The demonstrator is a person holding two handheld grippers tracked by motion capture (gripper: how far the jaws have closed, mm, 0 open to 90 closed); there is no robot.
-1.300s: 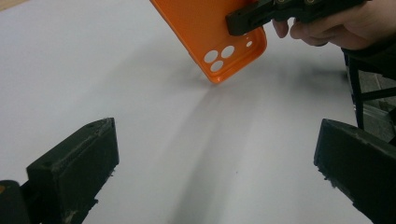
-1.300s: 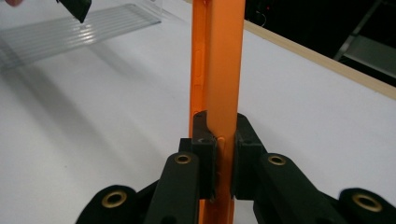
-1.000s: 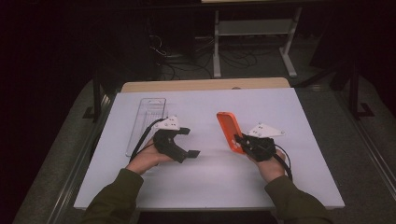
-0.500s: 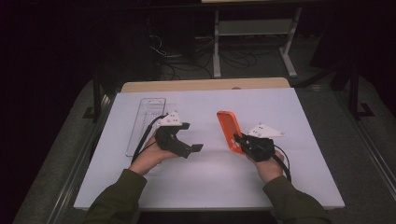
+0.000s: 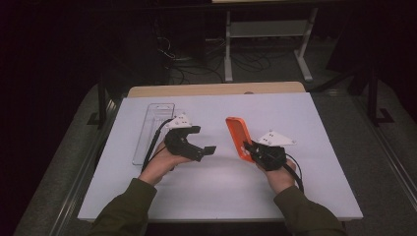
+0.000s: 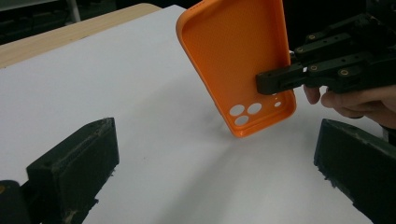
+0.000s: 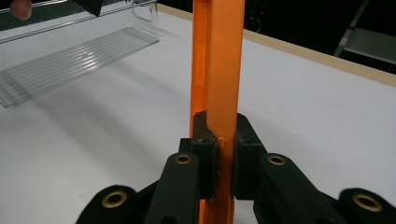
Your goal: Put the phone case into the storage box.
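- Right gripper: jaws clamped on the edge of the orange phone case, near its camera-cutout end.
- Phone case: held tilted on edge above the white table, right of centre, hollow side facing the left gripper.
- Left gripper: jaws wide apart, nothing between them, pointed toward the case, not touching it.
- Clear plastic tray: lies flat at table left, beyond the left hand.

No readable text, label, brand, number or sign anywhere, orange phone case plain inside and along its edge, clear plastic tray unmarked, white table blank, both grippers bare black without lettering
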